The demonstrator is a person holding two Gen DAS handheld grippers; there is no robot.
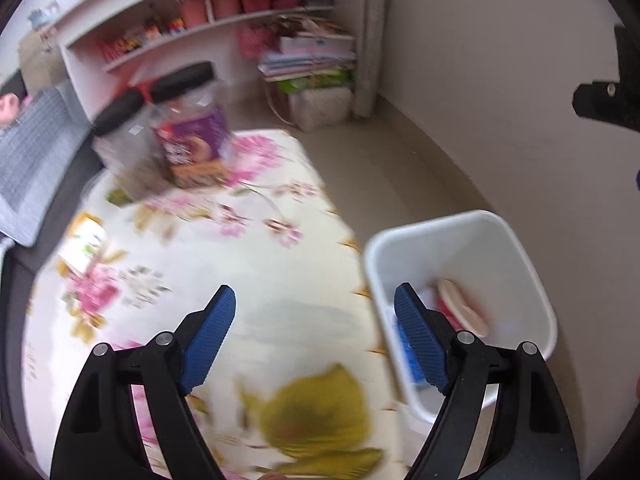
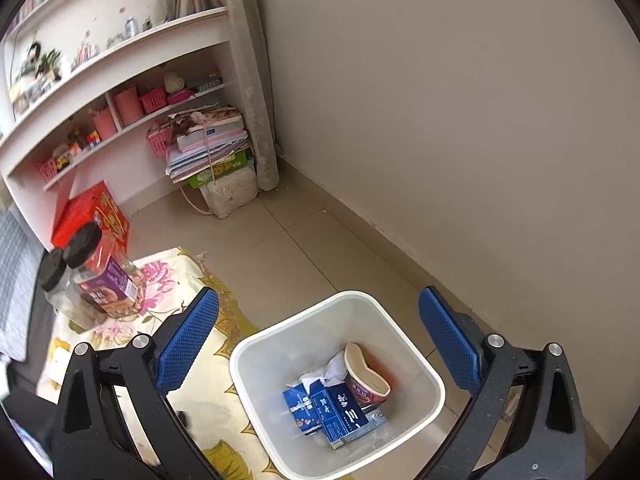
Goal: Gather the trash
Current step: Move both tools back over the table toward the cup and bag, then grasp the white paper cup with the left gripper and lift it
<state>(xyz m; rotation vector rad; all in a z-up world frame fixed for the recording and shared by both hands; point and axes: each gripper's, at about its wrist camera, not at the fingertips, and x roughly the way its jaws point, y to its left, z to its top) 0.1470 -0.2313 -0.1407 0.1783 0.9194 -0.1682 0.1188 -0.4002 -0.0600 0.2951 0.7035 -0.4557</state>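
Both the left gripper (image 1: 314, 312) and right gripper (image 2: 318, 322) are spread and empty over the white bin (image 2: 434, 380) at lower right, so a careless swing could tip it.

One white bin (image 2: 434, 390) stands on the floor beside the table. Inside it lie two blue cartons (image 2: 340, 410), one crushed paper cup (image 2: 366, 376), one crumpled white paper (image 2: 334, 368) and one silvery wrapper (image 2: 374, 420); anything beneath them cannot be counted. On the one floral cloth (image 1: 280, 280) stand two black-lidded jars (image 2: 100, 276), one clear and one with a purple label, and one blurred packet (image 1: 86, 246) lies near the cloth's edge. One red box (image 2: 86, 210) sits behind the jars. Two grippers show, each with two blue pads (image 2: 188, 340).
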